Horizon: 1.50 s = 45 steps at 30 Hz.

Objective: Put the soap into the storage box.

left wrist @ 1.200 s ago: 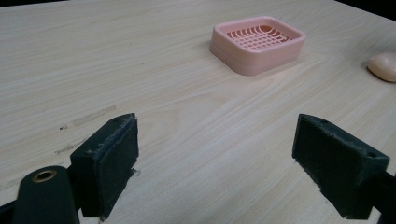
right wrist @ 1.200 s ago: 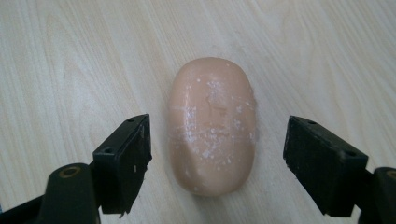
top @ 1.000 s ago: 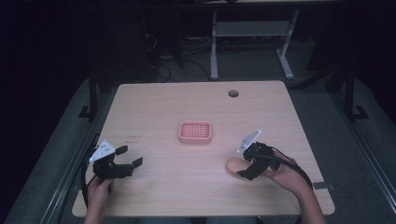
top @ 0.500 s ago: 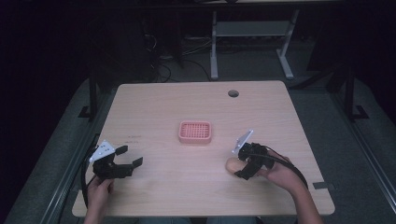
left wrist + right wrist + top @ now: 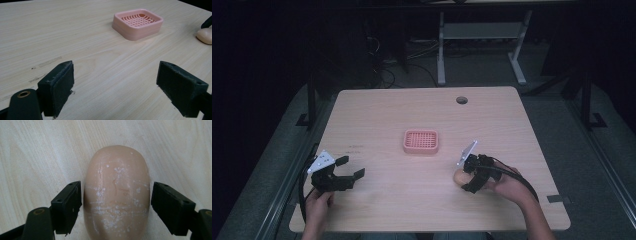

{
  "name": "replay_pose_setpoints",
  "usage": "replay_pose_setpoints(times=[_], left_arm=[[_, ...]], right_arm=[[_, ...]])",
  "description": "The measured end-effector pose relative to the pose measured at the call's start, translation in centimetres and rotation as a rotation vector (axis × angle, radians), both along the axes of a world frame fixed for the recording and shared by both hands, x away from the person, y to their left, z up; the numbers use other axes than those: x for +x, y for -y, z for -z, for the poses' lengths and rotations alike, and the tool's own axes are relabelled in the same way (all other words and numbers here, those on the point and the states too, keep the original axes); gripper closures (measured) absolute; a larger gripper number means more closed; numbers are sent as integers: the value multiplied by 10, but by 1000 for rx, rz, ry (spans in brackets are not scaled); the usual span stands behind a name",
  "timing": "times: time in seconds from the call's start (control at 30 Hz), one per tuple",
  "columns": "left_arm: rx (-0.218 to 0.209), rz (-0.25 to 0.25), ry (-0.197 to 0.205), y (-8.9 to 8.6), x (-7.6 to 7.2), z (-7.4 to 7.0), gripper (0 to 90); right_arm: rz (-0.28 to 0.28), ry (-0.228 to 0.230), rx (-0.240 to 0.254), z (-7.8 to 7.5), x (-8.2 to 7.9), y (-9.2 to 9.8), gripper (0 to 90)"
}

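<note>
While the left gripper (image 5: pixel 346 175) gapes wide, the right gripper's (image 5: pixel 116 206) fingers narrowly straddle the unmarked soap (image 5: pixel 117 195).

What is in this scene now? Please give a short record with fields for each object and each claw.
surface: light wooden table with a round hole near its far edge
soap dish: pink slotted soap dish, empty, at the table's middle
soap: tan bar of soap, lying on the table, not in the dish
right claw: open, jaws on both sides of the soap, a small gap on one side
left claw: open, holds nothing, low over bare wood
</note>
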<state>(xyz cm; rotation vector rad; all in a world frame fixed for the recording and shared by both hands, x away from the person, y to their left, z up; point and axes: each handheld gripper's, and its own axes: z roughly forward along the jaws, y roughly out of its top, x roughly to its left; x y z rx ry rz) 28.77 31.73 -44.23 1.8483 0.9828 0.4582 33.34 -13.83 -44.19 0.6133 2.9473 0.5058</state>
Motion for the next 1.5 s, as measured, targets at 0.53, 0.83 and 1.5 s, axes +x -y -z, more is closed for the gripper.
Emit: replay_pose_setpoints(times=[0.53, 0.83, 1.5], left_arm=[[3, 1, -1, -1, 0, 0, 142], [3, 2, 0, -1, 0, -1, 143], [-4, -3, 3, -2, 0, 0, 143]], right_arm=[[-3, -5, -25, 2, 0, -3, 303], [-1, -18, -21, 4, 2, -3, 308], [-20, -12, -16, 4, 1, -2, 319]])
